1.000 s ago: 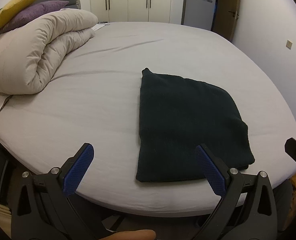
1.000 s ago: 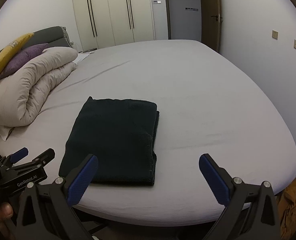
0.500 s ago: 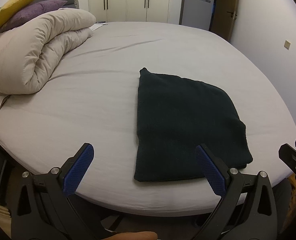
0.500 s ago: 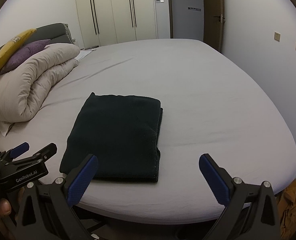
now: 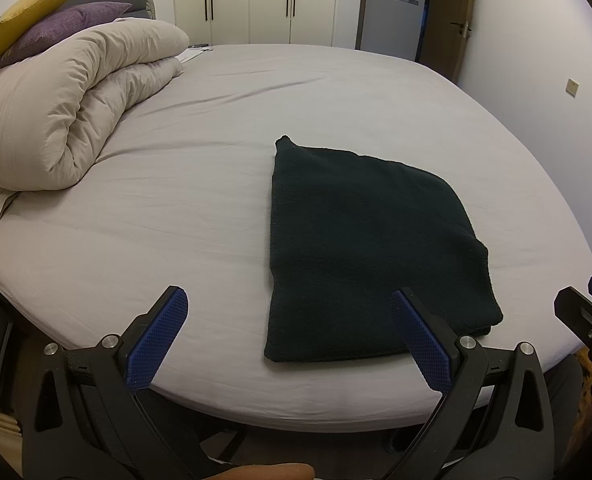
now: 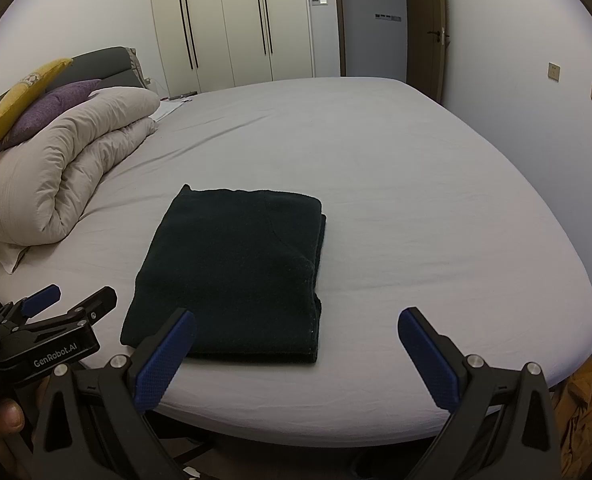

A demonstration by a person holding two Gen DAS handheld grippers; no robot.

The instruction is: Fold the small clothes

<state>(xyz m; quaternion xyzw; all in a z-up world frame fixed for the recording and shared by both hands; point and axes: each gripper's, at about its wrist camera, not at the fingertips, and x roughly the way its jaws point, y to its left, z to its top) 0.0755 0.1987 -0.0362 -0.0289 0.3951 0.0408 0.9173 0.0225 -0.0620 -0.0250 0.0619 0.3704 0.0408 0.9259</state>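
Observation:
A dark green garment [image 5: 368,248] lies folded into a flat rectangle on the grey bed sheet [image 5: 175,208], near the front edge. It also shows in the right wrist view [image 6: 235,272]. My left gripper [image 5: 287,340] is open and empty, held over the bed's front edge just short of the garment. My right gripper [image 6: 296,356] is open and empty, near the garment's front right corner. The left gripper shows at the left of the right wrist view [image 6: 63,312].
A rolled beige duvet [image 5: 63,120] lies at the left of the bed, with a purple cushion [image 5: 67,24] and a yellow cushion [image 5: 27,8] behind it. White wardrobes [image 6: 231,28] and a door [image 6: 424,32] stand beyond the bed. An orange cloth [image 6: 584,400] hangs below the bed's right corner.
Both grippers have drawn back a little from the bed and stay open. The garment has not moved.

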